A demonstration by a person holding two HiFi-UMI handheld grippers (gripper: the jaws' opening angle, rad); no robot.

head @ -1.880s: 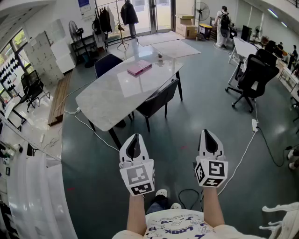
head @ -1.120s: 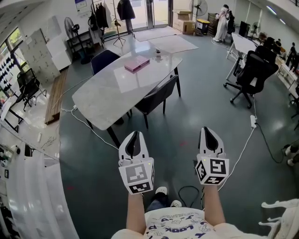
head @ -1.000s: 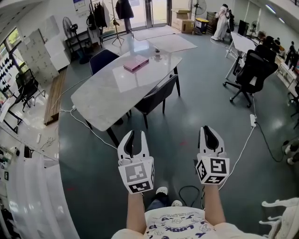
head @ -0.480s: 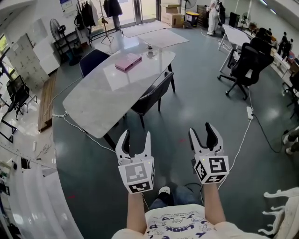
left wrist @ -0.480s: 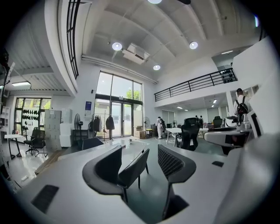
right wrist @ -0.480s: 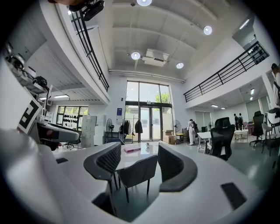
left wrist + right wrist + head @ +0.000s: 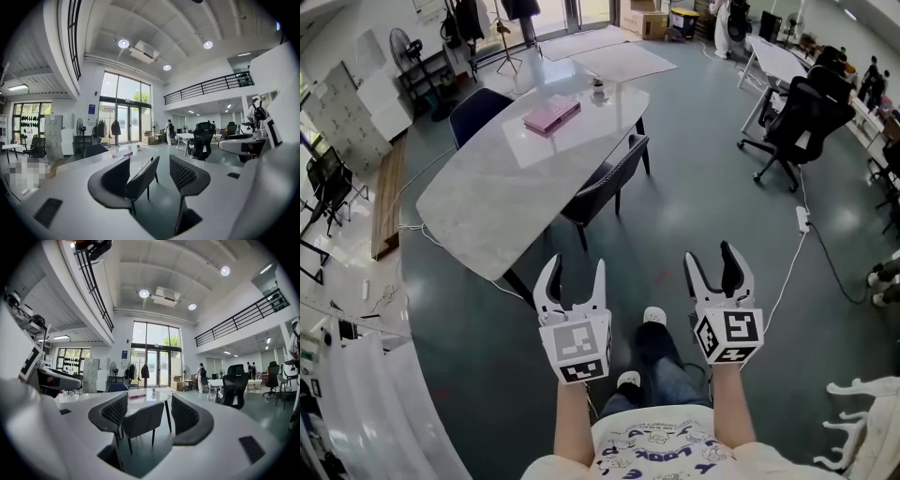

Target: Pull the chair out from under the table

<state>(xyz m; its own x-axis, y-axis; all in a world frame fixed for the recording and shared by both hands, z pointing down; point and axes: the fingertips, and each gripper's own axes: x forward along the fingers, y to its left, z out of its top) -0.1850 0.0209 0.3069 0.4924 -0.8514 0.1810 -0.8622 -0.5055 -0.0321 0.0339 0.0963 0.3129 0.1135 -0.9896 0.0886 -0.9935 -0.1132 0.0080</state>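
A dark upholstered chair (image 7: 607, 181) stands tucked against the near long edge of a pale, marble-look table (image 7: 478, 202). Its back and two thin rear legs show clearly. The front of the seat and the front legs sit under the tabletop and are hidden.

A pink book (image 7: 551, 114) lies on the far end of the table, and beyond it is a small cup (image 7: 597, 86), too small to make out in detail. A second chair (image 7: 478, 105), dark blue, sits at the far side, mostly hidden by the tabletop.

A person stands on the grey floor (image 7: 694, 197), well apart from the chair, with both forearms held forward. The left claw (image 7: 574, 274) and the right claw (image 7: 711, 261) point towards the table. The jaws of both have just been opening and now stand wide apart, with nothing held between them. From each claw's own camera the chair shows through the gap, at a distance and untouched.

One shoe (image 7: 652, 317) steps forward between the arms. A white cable (image 7: 787, 281) trails across the floor to the right. A black office chair (image 7: 802, 112) stands further off. Desks and people along the right wall are cut off at the edge.
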